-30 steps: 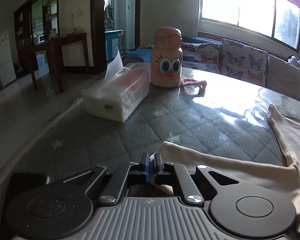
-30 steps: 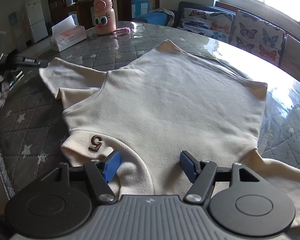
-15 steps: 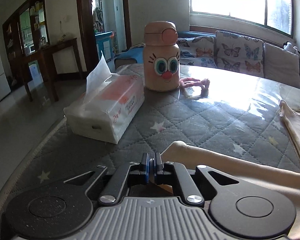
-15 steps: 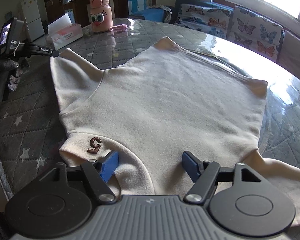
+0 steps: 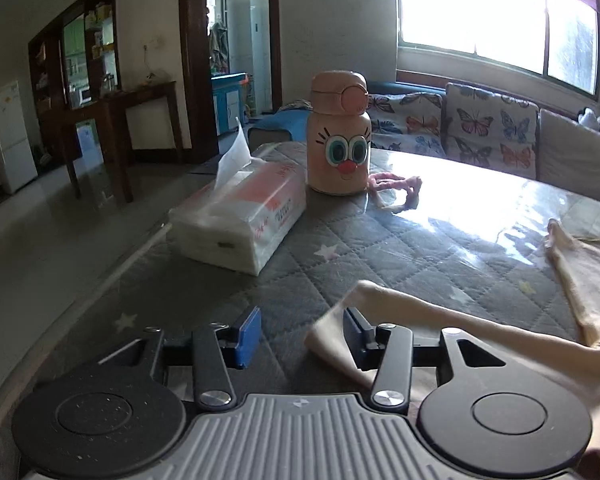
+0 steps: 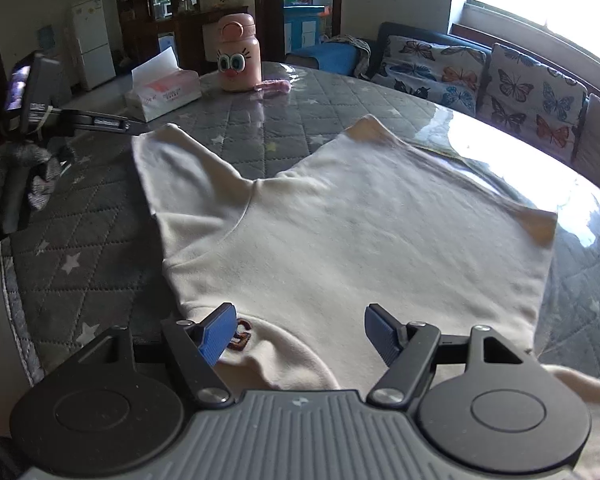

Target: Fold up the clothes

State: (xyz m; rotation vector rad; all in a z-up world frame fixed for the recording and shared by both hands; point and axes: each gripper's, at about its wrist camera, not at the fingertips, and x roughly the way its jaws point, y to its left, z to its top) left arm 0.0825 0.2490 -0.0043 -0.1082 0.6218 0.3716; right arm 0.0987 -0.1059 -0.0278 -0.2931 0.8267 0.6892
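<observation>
Cream soft shirt, quilted tablecloth.

Daylit room, strong fisheye bend at the edges.
Blown-out bright window throws glare on the glossy grey quilted tabletop; far corners perhaps soft.

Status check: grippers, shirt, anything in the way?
Left gripper just opened, sleeve draped at its right finger, not pinched. Right gripper open over the cream shirt, spread flat on the table. Tissue pack and bottle sit well clear.
</observation>
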